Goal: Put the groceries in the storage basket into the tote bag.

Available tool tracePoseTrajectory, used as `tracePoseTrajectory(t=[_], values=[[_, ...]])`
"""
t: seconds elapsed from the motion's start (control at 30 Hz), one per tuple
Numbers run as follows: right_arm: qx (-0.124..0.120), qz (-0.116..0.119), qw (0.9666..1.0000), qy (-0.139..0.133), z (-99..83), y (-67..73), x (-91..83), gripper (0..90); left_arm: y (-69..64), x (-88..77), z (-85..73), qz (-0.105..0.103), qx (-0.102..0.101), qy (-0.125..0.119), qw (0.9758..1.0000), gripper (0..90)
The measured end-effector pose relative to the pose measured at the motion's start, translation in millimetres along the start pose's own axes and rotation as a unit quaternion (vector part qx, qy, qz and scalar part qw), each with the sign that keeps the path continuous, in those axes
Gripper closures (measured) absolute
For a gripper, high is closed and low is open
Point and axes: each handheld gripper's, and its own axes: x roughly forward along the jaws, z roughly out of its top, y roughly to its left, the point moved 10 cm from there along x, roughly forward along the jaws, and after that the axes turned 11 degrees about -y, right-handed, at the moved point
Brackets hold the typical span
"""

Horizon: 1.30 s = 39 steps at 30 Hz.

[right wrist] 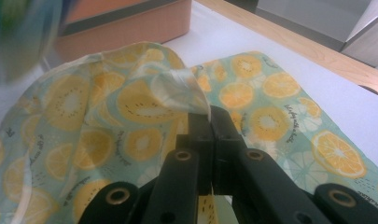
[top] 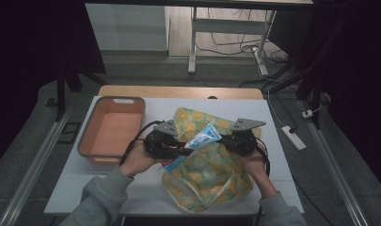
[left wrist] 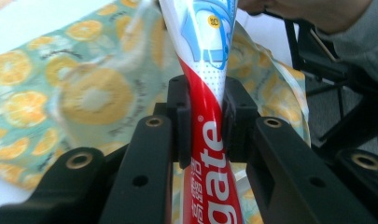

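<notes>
A red, white and blue toothpaste tube (top: 204, 136) hangs over the middle of the table, slanting across a plastic bag (top: 211, 176) printed with orange slices. My left gripper (top: 181, 149) is shut on the tube. In the left gripper view the pads pinch the tube (left wrist: 207, 60) at its red part, at the left gripper (left wrist: 205, 121), with the bag (left wrist: 84, 93) behind it. My right gripper (top: 222, 141) is shut on the bag's clear upper edge. In the right gripper view the right gripper (right wrist: 210, 123) holds that edge up off the bag (right wrist: 130, 102).
An orange basin (top: 112, 129) with a grey rim stands at the left of the white table (top: 254, 108), close to the bag; it is also the basin (right wrist: 130, 28) in the right gripper view. The table's wooden far edge (top: 178, 92) lies behind. A power strip (top: 294, 137) lies on the floor to the right.
</notes>
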Motion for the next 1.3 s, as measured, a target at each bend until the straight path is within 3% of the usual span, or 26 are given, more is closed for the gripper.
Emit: tracePoseTrajectory(t=[0.2, 0.5, 0.67, 0.93, 1.03, 1.17, 1.3], values=[[0.01, 0.005, 0.9999, -0.008, 2.4, -0.6, -2.2, 88.9, -11.3, 12.9, -14.0, -0.012, 0.02, 0.041, 0.9989, 75.5], [0.019, 0.01, 0.9995, -0.025, 9.5, 2.0, -4.6, 88.9, -17.3, 25.3, -35.9, 0.0, 0.04, 0.104, 0.9938, 75.5], [0.013, 0.02, 0.9986, -0.047, 23.5, 13.1, -8.3, 88.9, -22.6, 40.6, -38.5, 0.009, 0.05, 0.131, 0.9901, 75.4], [-0.005, 0.036, 0.9967, -0.072, 41.6, 32.9, -13.7, 88.9, -27.8, 62.5, -43.6, 0.006, 0.045, 0.166, 0.985, 75.4], [-0.003, 0.043, 0.996, -0.079, 45.3, 37.8, -14.3, 88.9, -24.7, 68.2, -42.8, 0.012, 0.042, 0.166, 0.9851, 75.3], [-0.004, 0.044, 0.9958, -0.081, 46.3, 39.6, -13.7, 88.9, -19.7, 75.2, -32.8, 0.021, 0.035, 0.141, 0.9891, 75.3], [-0.002, 0.044, 0.9956, -0.083, 47.2, 40.1, -13.8, 88.9, -16.4, 84.1, -24.8, 0.021, 0.031, 0.131, 0.9907, 75.1]])
